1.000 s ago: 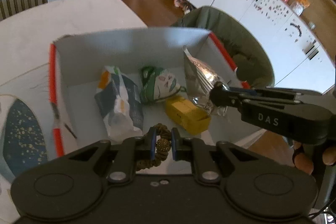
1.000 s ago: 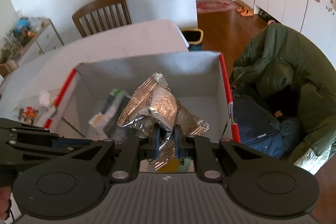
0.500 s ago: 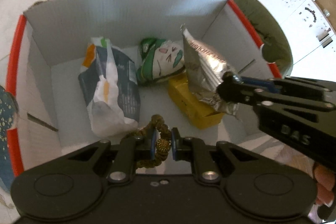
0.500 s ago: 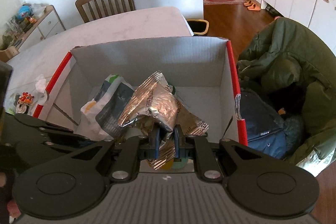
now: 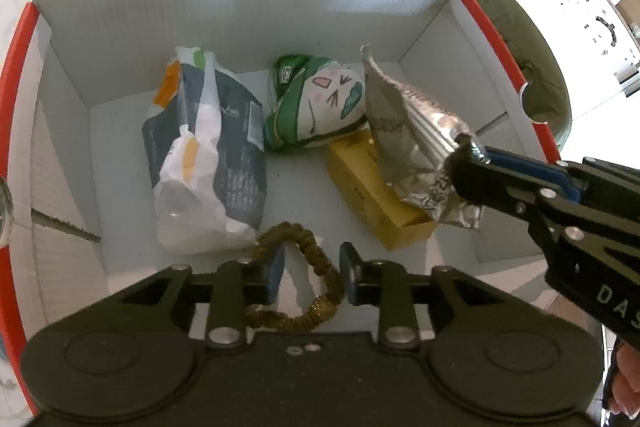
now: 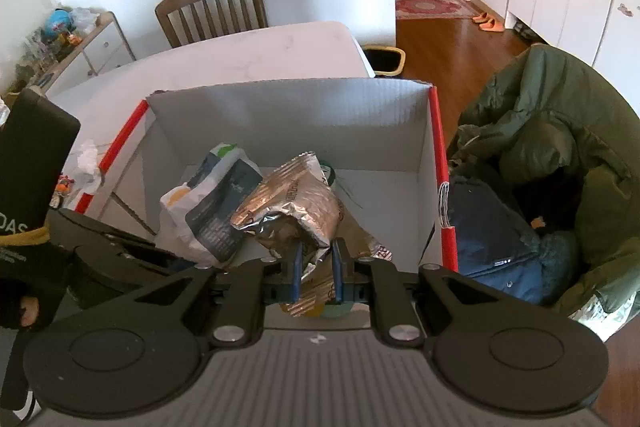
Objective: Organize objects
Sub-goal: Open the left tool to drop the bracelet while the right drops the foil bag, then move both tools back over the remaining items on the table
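Grippers over the red-edged box [image 5: 490, 27]: left gripper [image 5: 310, 269] spread around a gold scrunchie [image 5: 316, 283]; right gripper [image 6: 316, 267] pinching a foil packet [image 6: 296, 203]. Bare floor [image 5: 296, 195] lies between the dark pouch [image 5: 216, 151] and the yellow carton [image 5: 372, 199].

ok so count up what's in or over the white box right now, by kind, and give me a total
Bags and pouches: 3, namely the navy and white bag, the green cartoon-face pouch and the silver foil bag clamped in the right gripper.
Boxes: 1, the yellow box.
Hair ties: 1, the gold scrunchie between the open fingers of the left gripper.
Total: 5.
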Action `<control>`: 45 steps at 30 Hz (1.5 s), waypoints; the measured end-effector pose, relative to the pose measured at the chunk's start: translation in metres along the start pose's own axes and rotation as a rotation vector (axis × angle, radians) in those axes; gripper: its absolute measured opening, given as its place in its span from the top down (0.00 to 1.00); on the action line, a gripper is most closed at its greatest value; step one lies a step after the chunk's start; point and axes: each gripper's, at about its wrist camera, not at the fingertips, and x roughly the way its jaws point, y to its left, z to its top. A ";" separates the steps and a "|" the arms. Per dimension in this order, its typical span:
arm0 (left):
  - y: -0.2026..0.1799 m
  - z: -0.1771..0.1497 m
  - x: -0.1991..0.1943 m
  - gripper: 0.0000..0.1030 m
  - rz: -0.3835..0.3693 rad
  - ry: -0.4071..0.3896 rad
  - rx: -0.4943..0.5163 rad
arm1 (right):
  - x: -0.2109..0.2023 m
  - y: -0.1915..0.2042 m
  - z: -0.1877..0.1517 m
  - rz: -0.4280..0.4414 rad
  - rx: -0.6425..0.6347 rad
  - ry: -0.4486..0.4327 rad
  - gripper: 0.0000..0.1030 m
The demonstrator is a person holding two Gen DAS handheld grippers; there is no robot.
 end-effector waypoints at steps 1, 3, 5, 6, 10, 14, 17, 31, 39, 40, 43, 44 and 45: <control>0.000 -0.001 -0.002 0.65 0.000 -0.006 0.002 | -0.001 0.000 0.000 0.000 -0.005 -0.003 0.86; -0.001 -0.003 -0.006 0.61 0.005 -0.021 0.006 | -0.005 0.002 -0.001 0.006 -0.015 -0.009 0.86; -0.002 -0.005 -0.011 0.48 0.010 -0.039 0.011 | -0.009 0.003 -0.001 0.010 -0.016 -0.016 0.86; -0.003 -0.007 -0.014 0.46 0.014 -0.053 0.015 | -0.012 0.004 -0.002 0.012 -0.017 -0.020 0.86; -0.002 -0.014 -0.030 0.44 0.010 -0.102 0.021 | -0.021 0.004 -0.006 0.018 -0.014 -0.038 0.85; 0.005 -0.017 -0.051 0.41 0.011 -0.151 0.027 | -0.032 0.005 -0.008 0.023 -0.013 -0.065 0.84; 0.005 -0.027 -0.066 0.40 0.005 -0.189 0.031 | -0.041 0.009 -0.010 0.026 -0.019 -0.089 0.78; 0.015 -0.055 -0.124 0.34 0.007 -0.349 0.016 | -0.068 0.044 -0.011 0.045 -0.032 -0.156 0.71; 0.051 -0.071 -0.160 0.28 0.009 -0.409 -0.002 | -0.072 0.086 -0.011 0.076 -0.033 -0.204 0.42; 0.057 -0.073 -0.164 0.25 0.011 -0.413 -0.004 | -0.072 0.094 -0.010 0.074 -0.040 -0.205 0.42; 0.075 -0.080 -0.177 0.21 0.027 -0.430 -0.009 | -0.069 0.113 -0.006 0.087 -0.041 -0.207 0.38; 0.081 -0.082 -0.181 0.19 0.030 -0.435 -0.009 | -0.068 0.119 -0.005 0.091 -0.039 -0.209 0.35; 0.087 -0.083 -0.185 0.19 0.034 -0.439 -0.010 | -0.067 0.125 -0.004 0.093 -0.038 -0.212 0.34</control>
